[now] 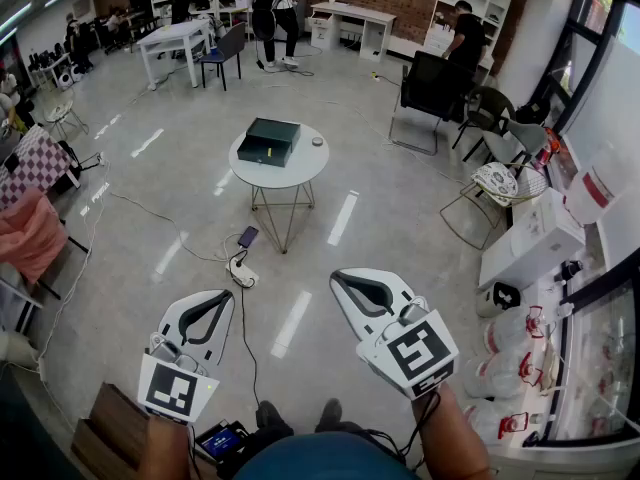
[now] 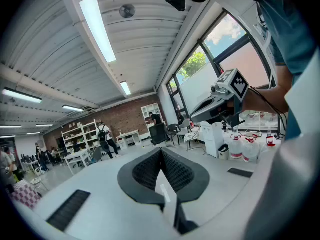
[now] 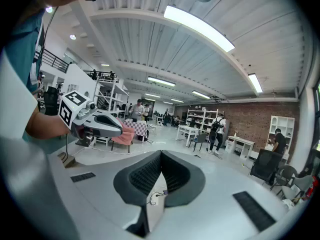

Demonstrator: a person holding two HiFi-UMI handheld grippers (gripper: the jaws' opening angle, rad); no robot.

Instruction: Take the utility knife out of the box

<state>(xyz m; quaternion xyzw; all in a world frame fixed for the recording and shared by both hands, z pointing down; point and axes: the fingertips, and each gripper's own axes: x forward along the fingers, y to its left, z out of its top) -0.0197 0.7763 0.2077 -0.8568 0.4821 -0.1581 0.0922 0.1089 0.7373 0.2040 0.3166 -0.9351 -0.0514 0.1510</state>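
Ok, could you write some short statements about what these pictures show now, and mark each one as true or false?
1. The box stands on the round white table. True.
2. The left gripper holds a utility knife. False: its jaws are together with nothing between them.
3. The right gripper is shut and empty. True.
4. Both grippers touch the box. False: in the head view they are held low near the person, clearly apart from the table and the box.
5. A power strip lies on the floor between the table and the grippers. True.
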